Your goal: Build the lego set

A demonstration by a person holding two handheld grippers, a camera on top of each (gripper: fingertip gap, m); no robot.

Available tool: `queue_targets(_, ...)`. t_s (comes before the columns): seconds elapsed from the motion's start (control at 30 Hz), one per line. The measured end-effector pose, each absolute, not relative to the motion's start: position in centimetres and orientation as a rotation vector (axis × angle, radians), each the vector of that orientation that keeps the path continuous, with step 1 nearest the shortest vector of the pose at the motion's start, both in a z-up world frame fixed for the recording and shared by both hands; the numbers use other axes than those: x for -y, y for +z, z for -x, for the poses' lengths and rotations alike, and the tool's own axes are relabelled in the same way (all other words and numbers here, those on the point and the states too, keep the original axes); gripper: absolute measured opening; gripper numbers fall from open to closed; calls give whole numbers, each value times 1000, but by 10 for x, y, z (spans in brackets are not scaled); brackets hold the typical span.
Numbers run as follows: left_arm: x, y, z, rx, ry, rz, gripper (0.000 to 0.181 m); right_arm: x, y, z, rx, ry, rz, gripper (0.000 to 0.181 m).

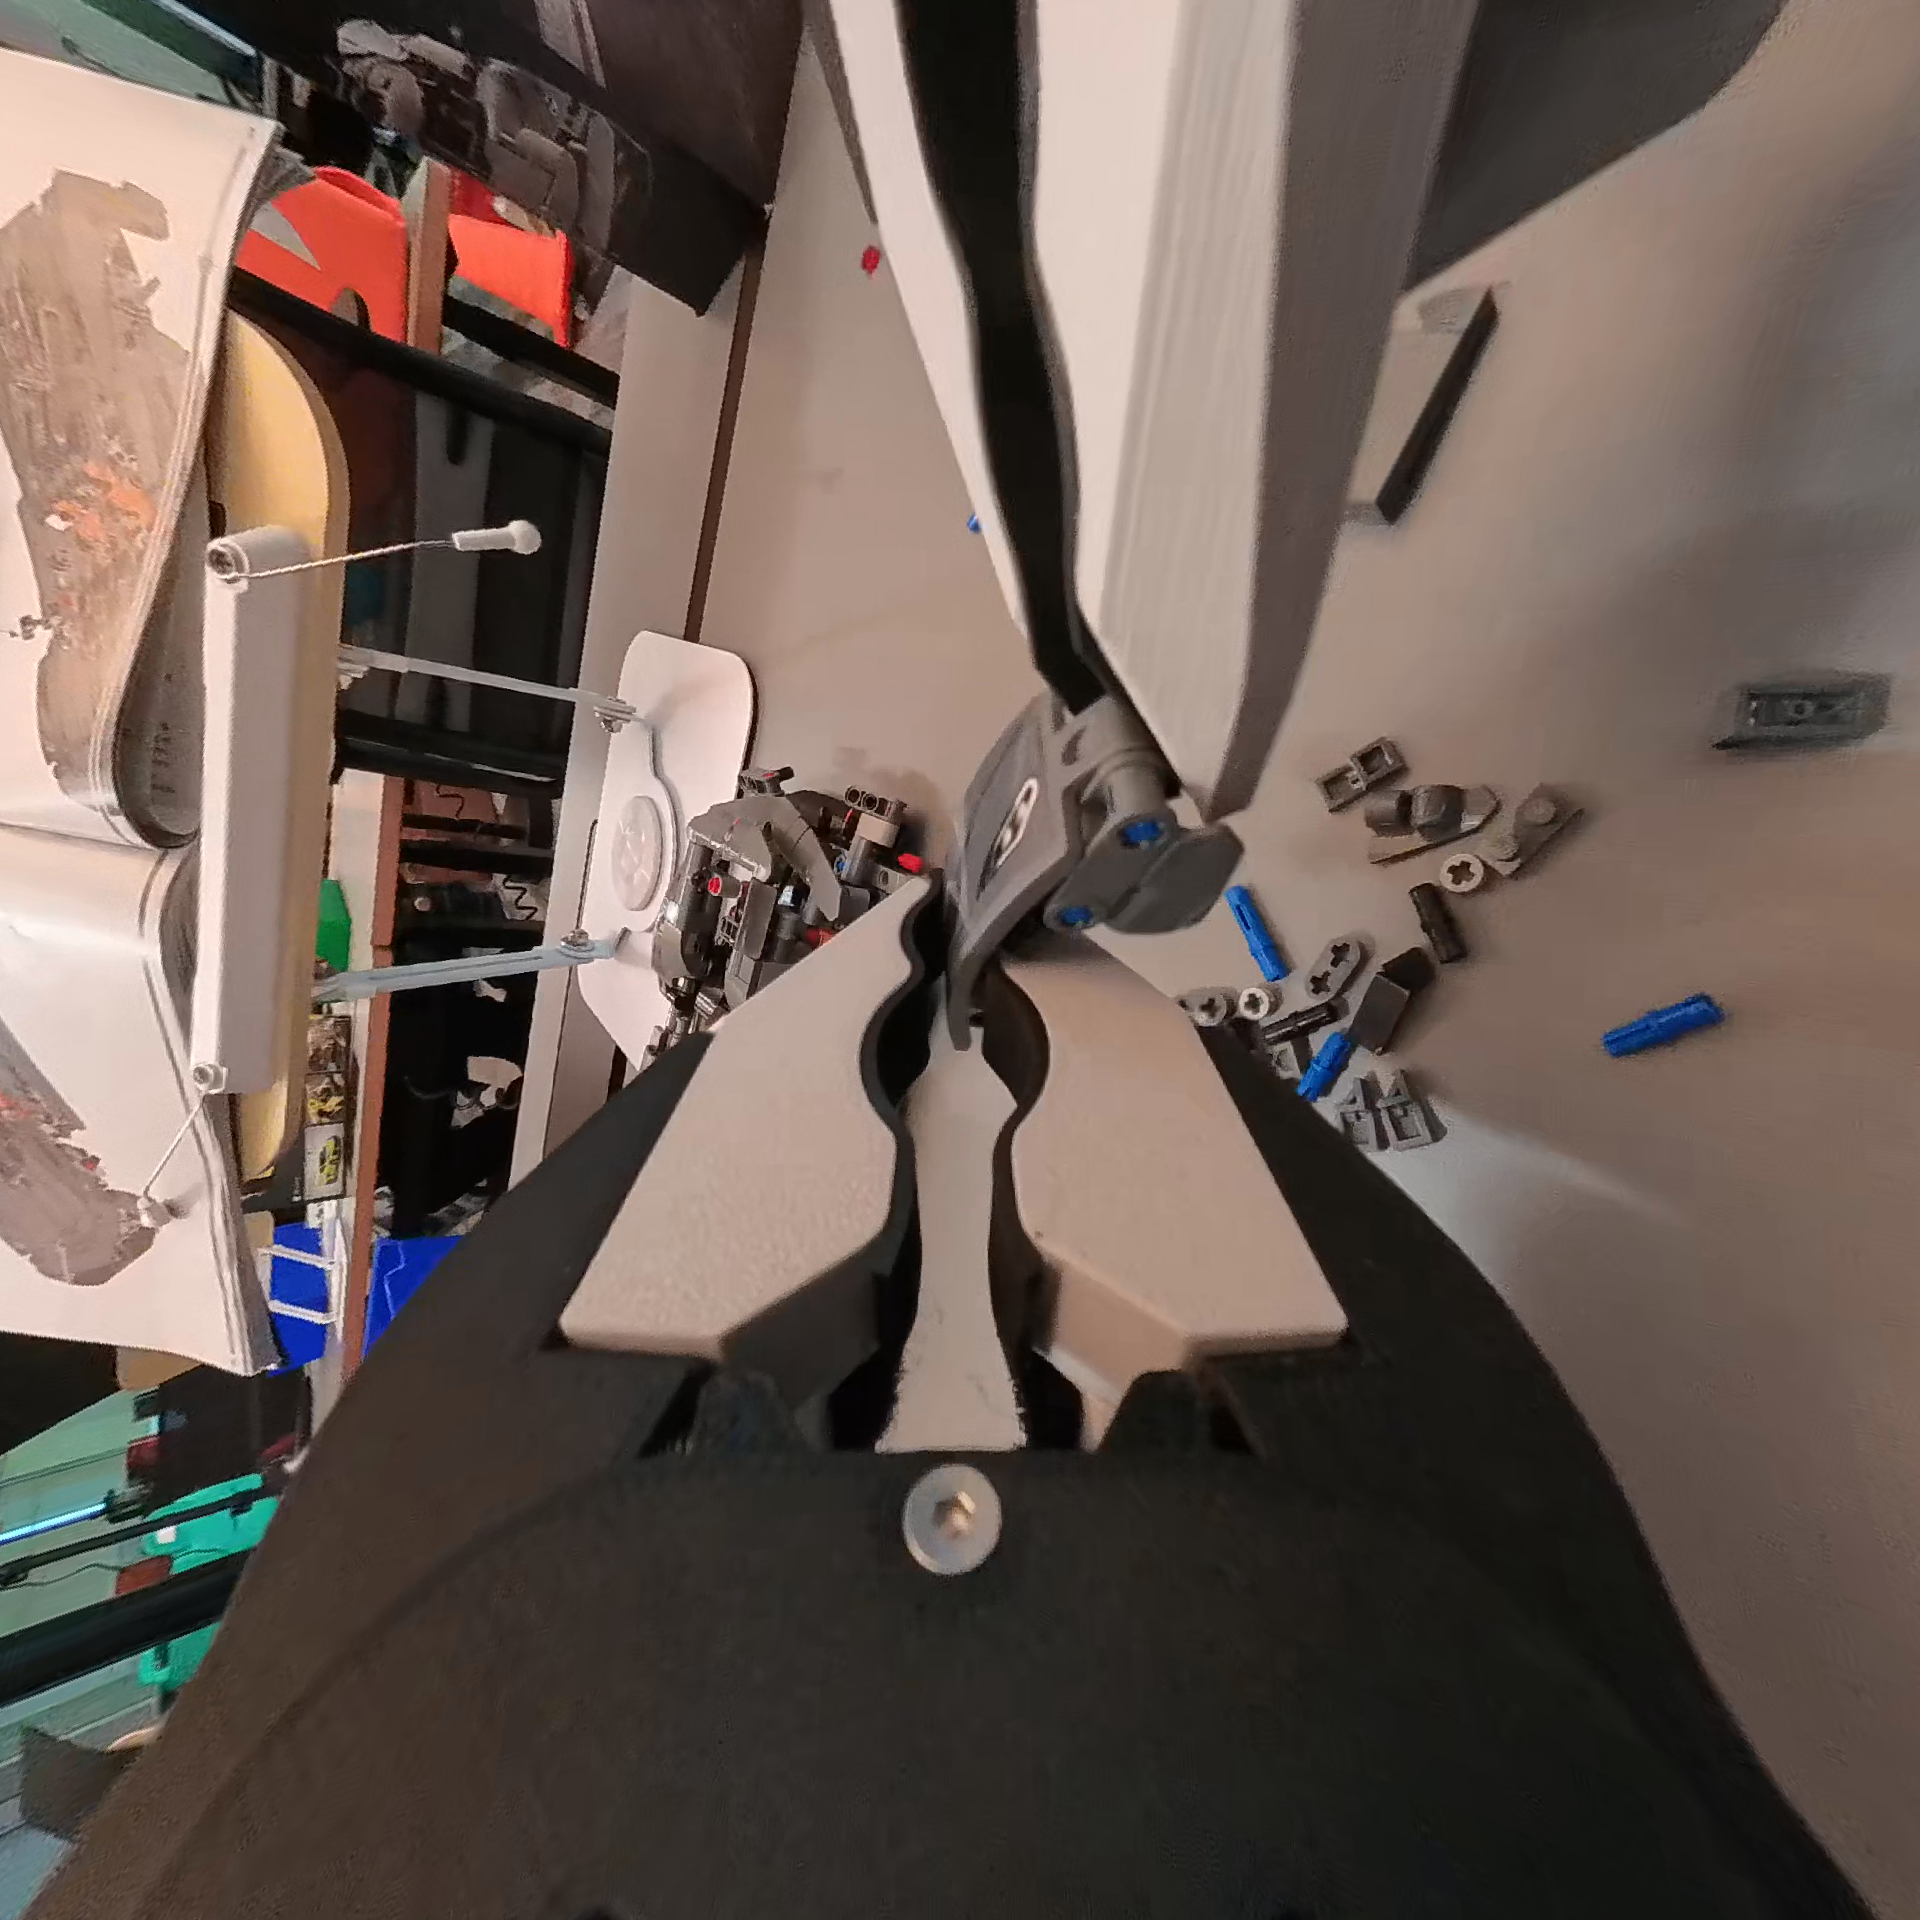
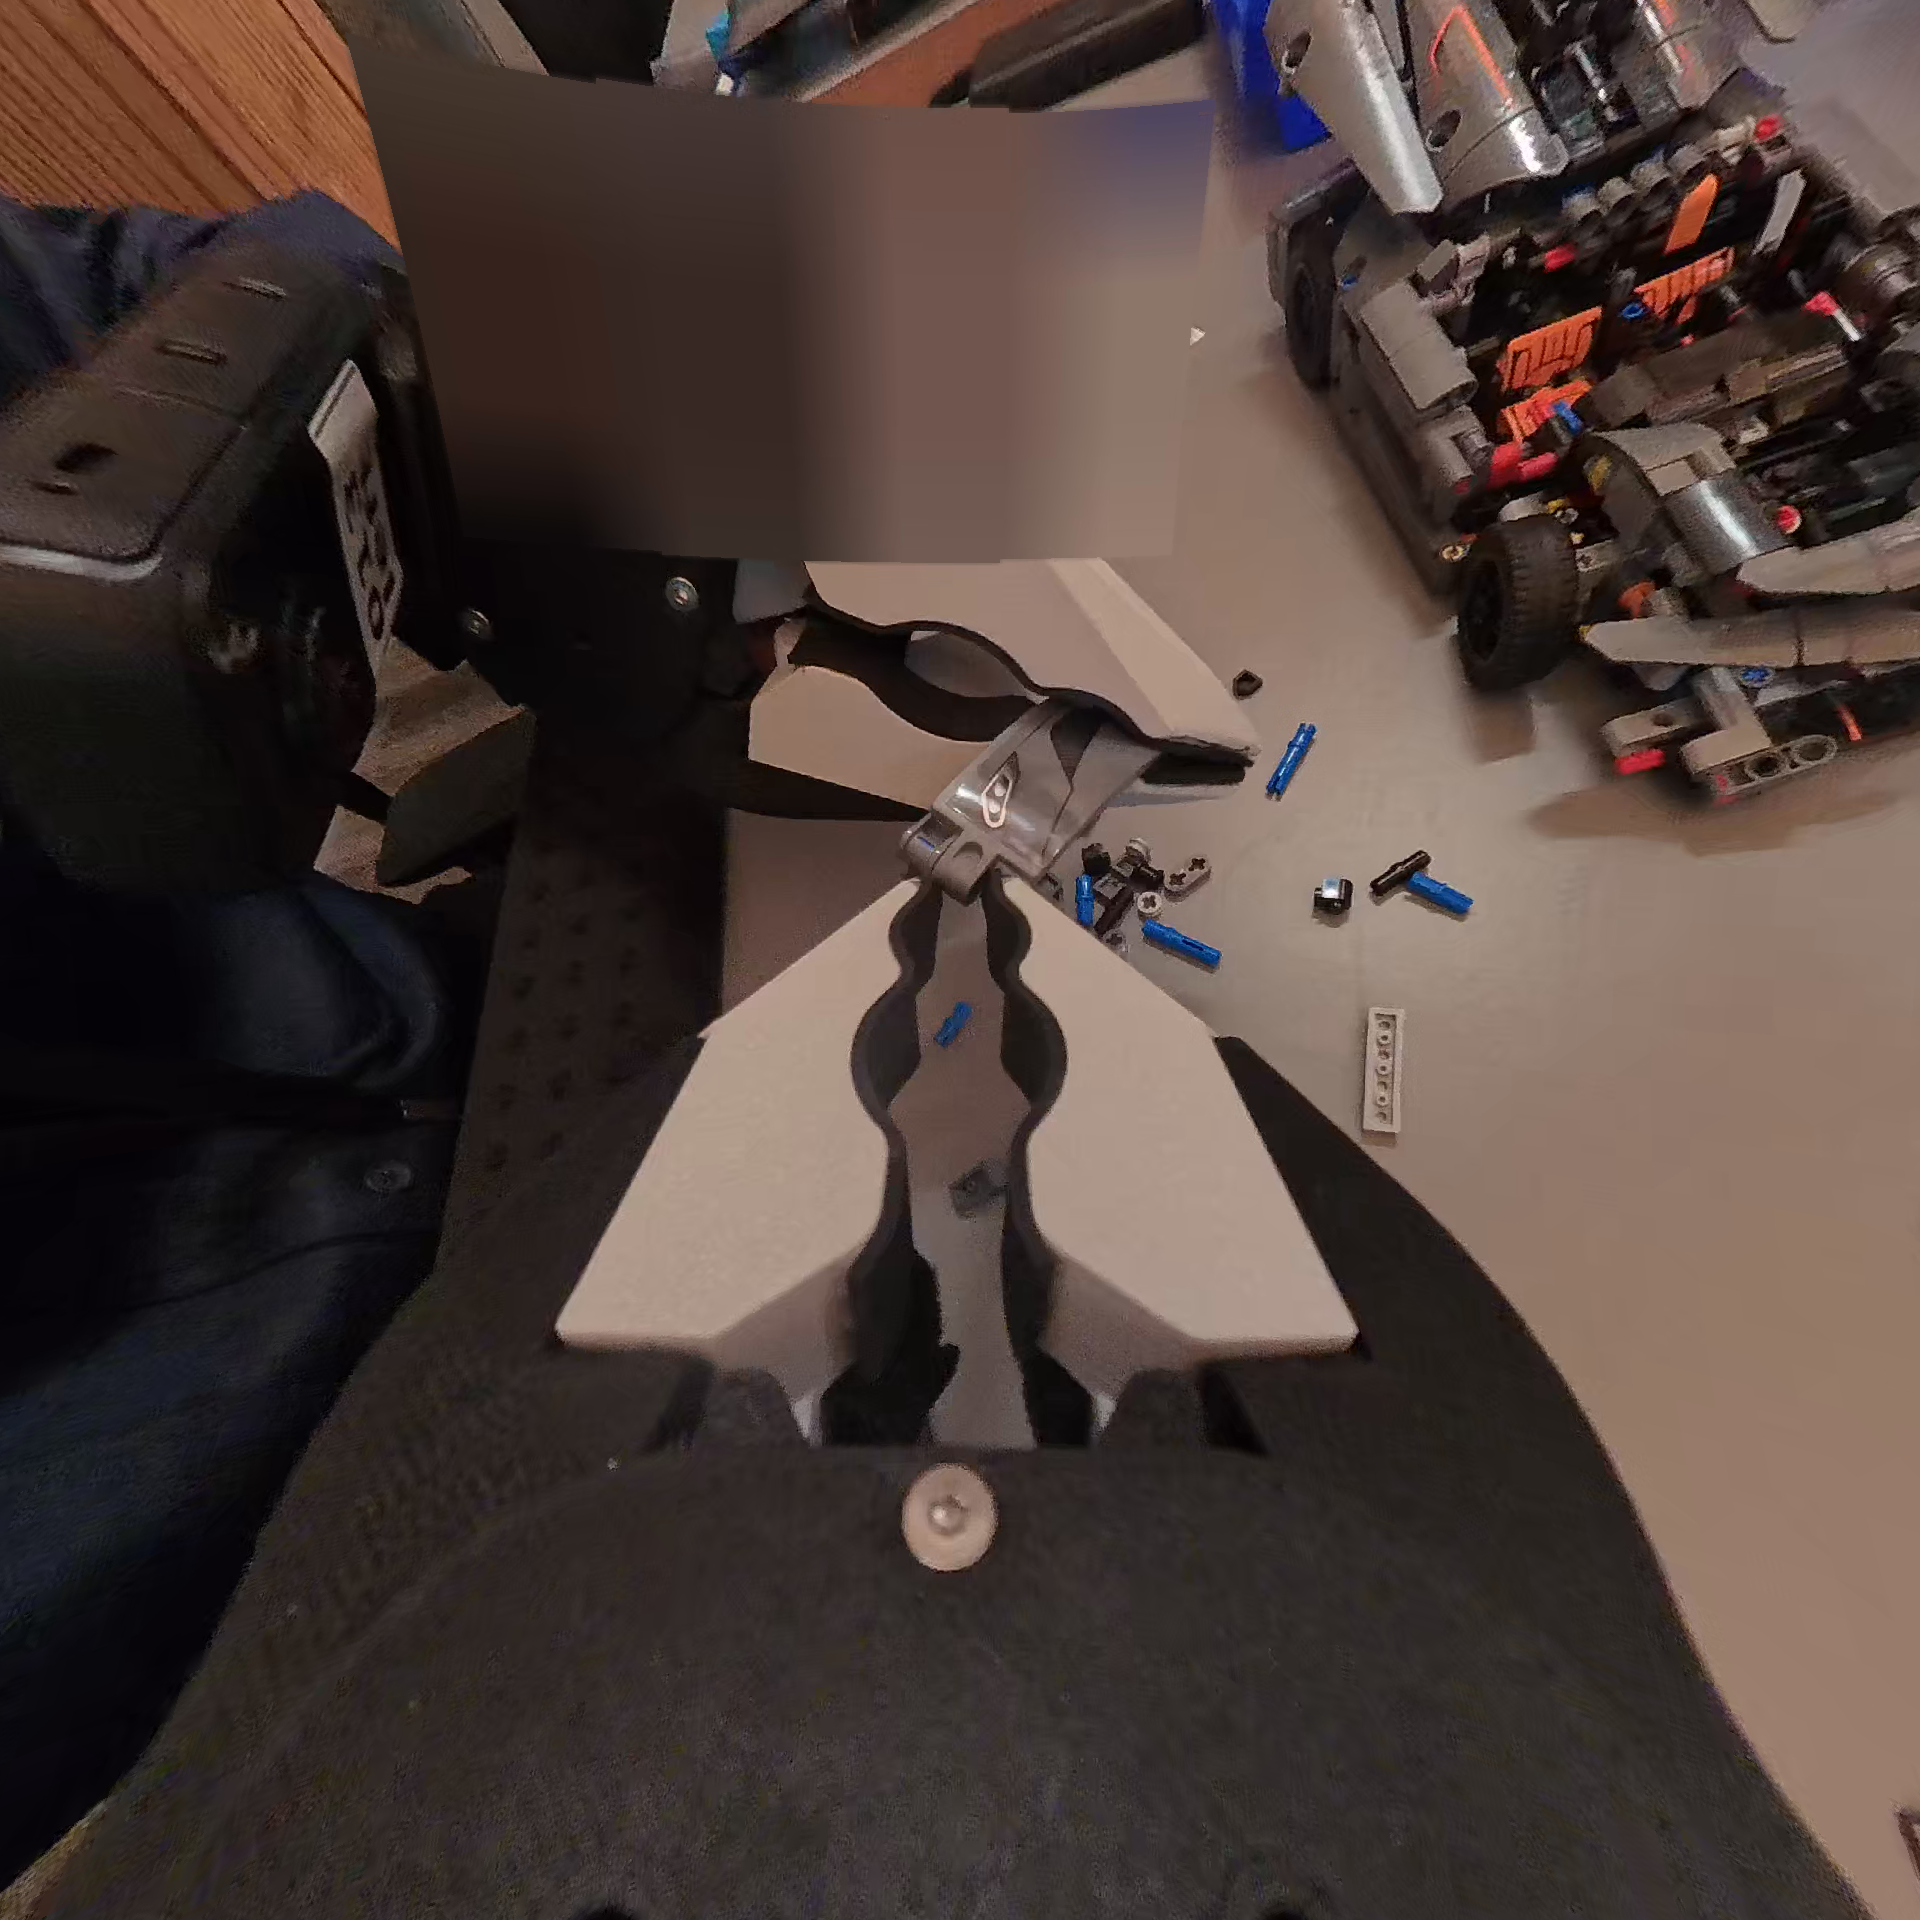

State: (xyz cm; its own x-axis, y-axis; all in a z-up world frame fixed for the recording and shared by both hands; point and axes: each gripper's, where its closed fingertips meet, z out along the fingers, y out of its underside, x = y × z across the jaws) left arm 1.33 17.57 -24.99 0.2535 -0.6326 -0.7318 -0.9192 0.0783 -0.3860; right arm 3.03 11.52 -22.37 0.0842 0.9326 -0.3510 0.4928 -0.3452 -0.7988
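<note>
Half-built grey lego car (image 2: 1621,416) sits far side of counter (image 2: 1558,1351). Grey panel subassembly (image 2: 1003,795) held mid-air between both: left tongs (image 1: 961,971) clamped on its edge, right tongs (image 2: 961,894) pinching its connector end, likely steadying for pin insertion. Loose blue pins (image 2: 1179,943) nearby below.

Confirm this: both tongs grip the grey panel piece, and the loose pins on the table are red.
Not quite. The loose pins are blue, not red, as the right wrist view shows. The rest holds: the left tongs and the right tongs both grip the grey panel piece above the table.
</note>
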Motion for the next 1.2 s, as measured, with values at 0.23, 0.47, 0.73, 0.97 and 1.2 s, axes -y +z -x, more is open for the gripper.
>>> queue_targets(0.23,-178,-244,-13,-1446,397,1608,0,-123,-219,-36,1397,1198,1856,5)
queue_targets(0.47,-177,-235,-18,-1426,303,1561,2,-125,-210,-42,1431,1191,1783,4)
queue_targets(0.73,-177,-238,-18,-1447,294,1561,0,-122,-210,-47,1493,1201,1756,0)
queue_targets(0.97,-183,-241,-9,-1389,282,1661,0,-122,-214,-35,1363,1270,1869,44)
queue_targets(1.2,-176,-238,-21,-1387,334,1632,0,-118,-214,-18,1301,1303,1865,33)
